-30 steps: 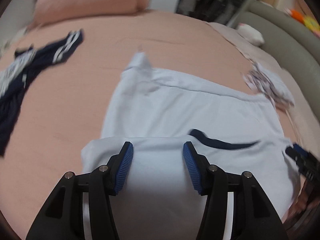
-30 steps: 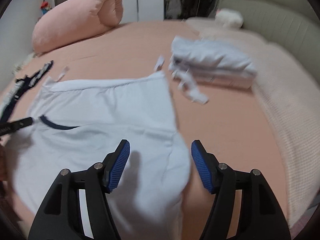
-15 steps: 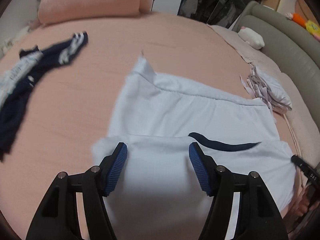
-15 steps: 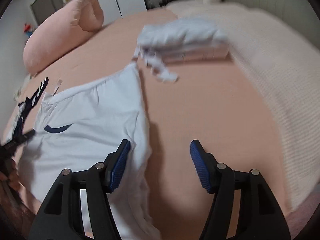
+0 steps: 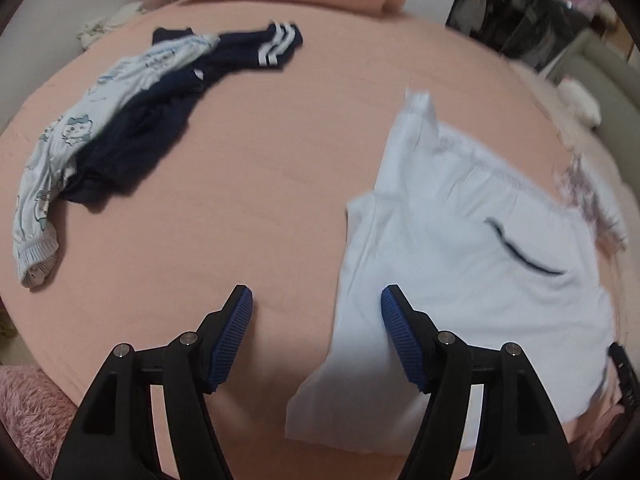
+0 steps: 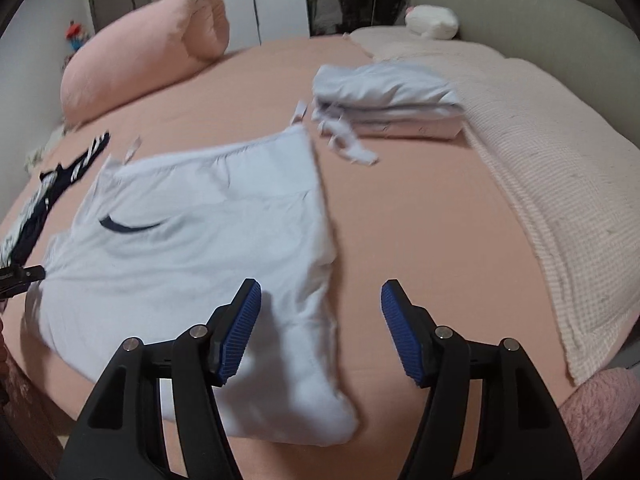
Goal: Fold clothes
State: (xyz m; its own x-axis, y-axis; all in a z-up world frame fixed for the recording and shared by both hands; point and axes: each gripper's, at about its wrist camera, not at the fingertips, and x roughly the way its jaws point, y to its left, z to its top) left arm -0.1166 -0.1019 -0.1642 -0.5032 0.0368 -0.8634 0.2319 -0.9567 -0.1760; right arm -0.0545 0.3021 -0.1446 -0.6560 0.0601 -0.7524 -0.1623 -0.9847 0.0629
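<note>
Hovering above a peach-sheeted bed (image 5: 280,168), both grippers empty. Left gripper (image 5: 316,334) angled down over the left edge of a pale blue folded garment with a dark navy curved trim (image 5: 460,264); fingers spreading wider right now, nothing pinched; left blue ribbed pad (image 5: 234,336) over bare sheet, right pad over the cloth, contact not clear. Right gripper (image 6: 320,328) fingers parted, released; left pad above the garment's (image 6: 192,248) right edge, right pad above bare bed (image 6: 420,216).

Pale blue garment lying flat near the front edge of the bed, one layer doubled over another, lower right corner bunched and drooping toward the bed edge. Navy trim (image 6: 128,226) on the upper layer, left of centre in the right wrist view. Small white tags poking out at the far edge.

Heaped at far left in the left wrist view: dark navy garment with white stripes (image 5: 180,92), partly under a light blue cartoon-print piece with ribbed cuff (image 5: 76,136), well apart from the folded garment. Stacked beyond the garment's far right corner: pile of folded grey-blue clothes (image 6: 384,100), next to a cream waffle-knit blanket (image 6: 560,184). Rolled pink bolster pillow (image 6: 140,56) at the head of the bed. White plush toy (image 6: 432,20) against a grey-green padded headboard (image 6: 520,16). Motion blur in both views.
</note>
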